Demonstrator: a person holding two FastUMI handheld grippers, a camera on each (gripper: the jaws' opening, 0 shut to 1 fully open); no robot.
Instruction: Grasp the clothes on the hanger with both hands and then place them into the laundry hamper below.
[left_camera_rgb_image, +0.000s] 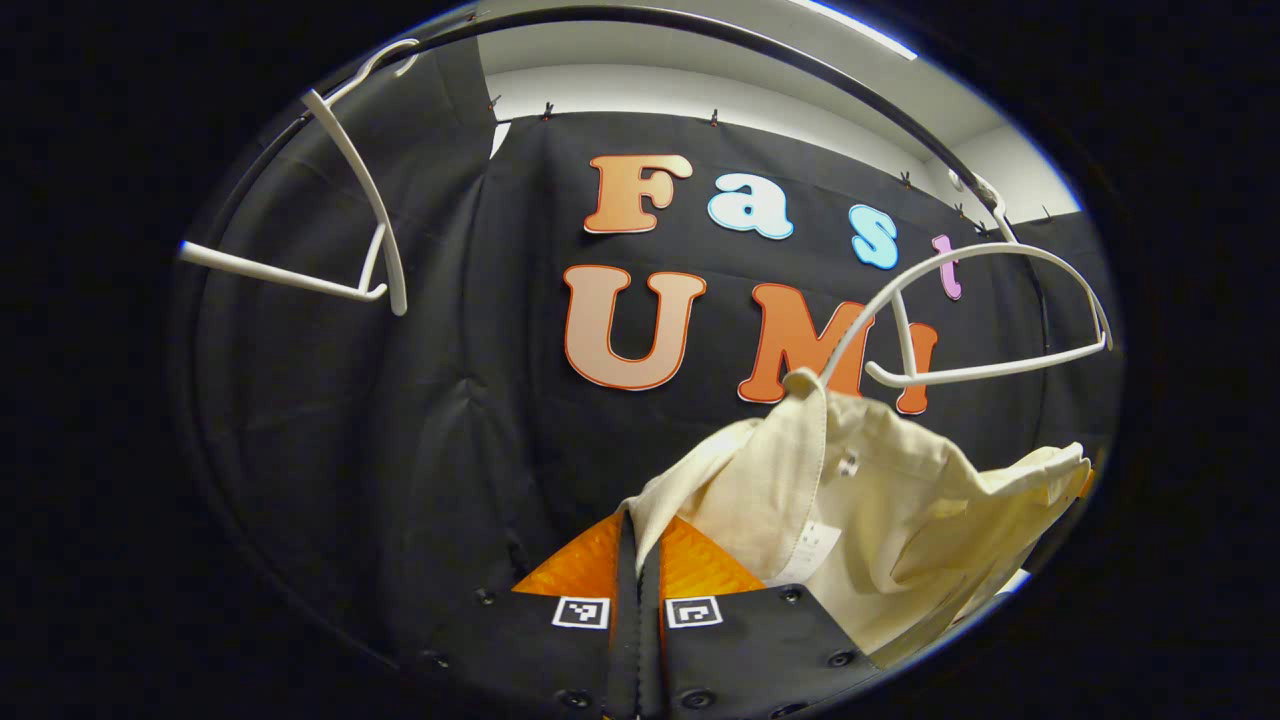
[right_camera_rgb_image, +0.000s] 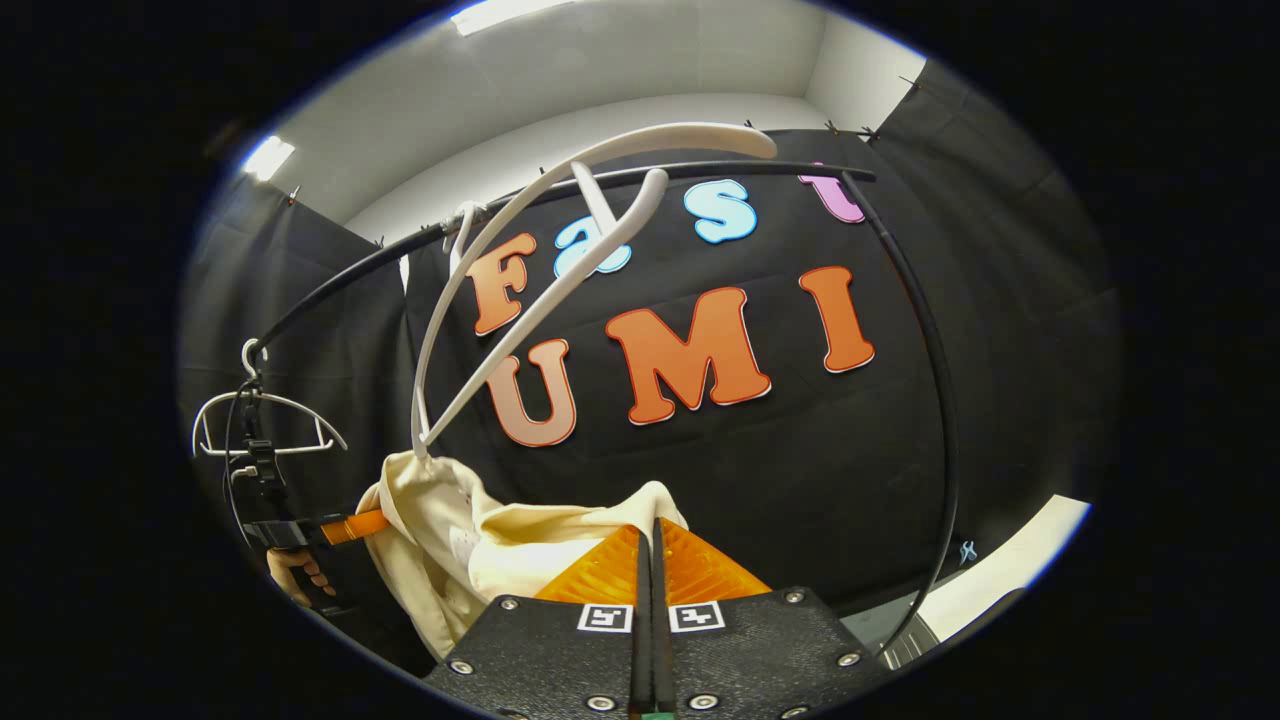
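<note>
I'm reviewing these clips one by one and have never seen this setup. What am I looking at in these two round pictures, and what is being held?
There is no robot arm here. A person holds a two-finger gripper in each hand, and a fisheye camera rides on each one, looking forward along its fingers.

In the left gripper view, the left gripper sits at the bottom, its fingers closed on the edge of a cream garment. The right gripper view shows the right gripper closed on the same garment from the other side. Far off at the left of that view are the left gripper and the hand holding it.

One end of the garment is caught on the tip of a white hanger, which hangs from a dark rail. A second, bare hanger hangs on that rail too.
</note>
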